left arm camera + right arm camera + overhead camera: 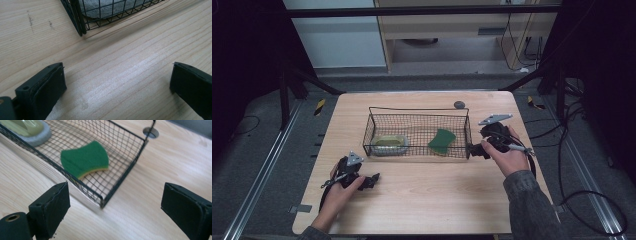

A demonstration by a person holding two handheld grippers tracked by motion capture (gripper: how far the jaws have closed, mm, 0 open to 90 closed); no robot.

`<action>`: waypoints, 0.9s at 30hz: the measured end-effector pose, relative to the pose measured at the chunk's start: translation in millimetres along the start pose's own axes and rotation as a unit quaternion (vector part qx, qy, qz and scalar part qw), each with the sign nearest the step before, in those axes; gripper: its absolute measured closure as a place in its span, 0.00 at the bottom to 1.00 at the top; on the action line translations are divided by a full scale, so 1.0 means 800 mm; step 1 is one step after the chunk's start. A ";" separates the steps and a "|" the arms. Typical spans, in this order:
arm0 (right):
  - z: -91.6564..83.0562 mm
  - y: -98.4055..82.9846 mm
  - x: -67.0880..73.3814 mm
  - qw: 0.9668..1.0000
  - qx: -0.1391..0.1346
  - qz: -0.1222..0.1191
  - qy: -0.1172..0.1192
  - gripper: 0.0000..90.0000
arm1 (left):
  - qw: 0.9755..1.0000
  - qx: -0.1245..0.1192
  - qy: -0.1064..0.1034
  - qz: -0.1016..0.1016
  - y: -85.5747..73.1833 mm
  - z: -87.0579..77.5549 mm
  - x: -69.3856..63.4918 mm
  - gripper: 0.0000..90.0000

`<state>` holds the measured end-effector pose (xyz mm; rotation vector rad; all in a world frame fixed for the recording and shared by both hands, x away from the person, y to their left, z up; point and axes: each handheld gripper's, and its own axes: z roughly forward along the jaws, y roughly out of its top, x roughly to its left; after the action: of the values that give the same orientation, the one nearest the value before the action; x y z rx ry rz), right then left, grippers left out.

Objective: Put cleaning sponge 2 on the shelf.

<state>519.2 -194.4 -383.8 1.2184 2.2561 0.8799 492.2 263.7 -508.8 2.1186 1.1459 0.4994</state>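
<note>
Your right gripper [473, 149] gapes wide, empty, at the basket's [418, 111] right near corner, lined up toward the sponge [442, 141]. Left gripper [373, 179] rests open, empty.

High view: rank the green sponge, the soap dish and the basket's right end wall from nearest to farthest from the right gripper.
Measured from the right gripper in the high view:
1. Basket's right end wall, right beside the jaws.
2. Green sponge, in the basket's right half.
3. Soap dish, in the basket's left half, the farthest.
</note>
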 end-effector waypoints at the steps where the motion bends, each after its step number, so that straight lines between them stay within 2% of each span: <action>1: -0.001 -0.005 -0.001 1.000 -0.002 0.004 -0.003 0.10 | 1.000 0.000 0.000 0.000 0.000 0.000 0.000 0.00; 8: 0.000 -0.039 -0.013 0.999 -0.012 0.023 -0.018 0.10 | 1.000 0.000 0.000 0.000 0.000 0.000 0.000 0.00; 14: 0.005 -0.063 -0.021 0.999 -0.006 0.033 -0.025 0.10 | 1.000 0.000 0.000 0.000 0.000 0.000 0.000 0.00; 21: 0.026 -0.096 -0.023 0.998 0.000 0.052 -0.030 0.10 | 1.000 0.000 0.000 0.000 0.000 0.000 0.000 0.00; 27: 0.045 -0.112 -0.029 0.997 0.004 0.066 -0.037 0.10 | 1.000 0.000 0.000 0.000 0.000 0.000 0.000 0.00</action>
<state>502.0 -239.4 -470.8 1.3936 2.1426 0.8583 492.3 263.7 -508.9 2.1181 1.1461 0.4995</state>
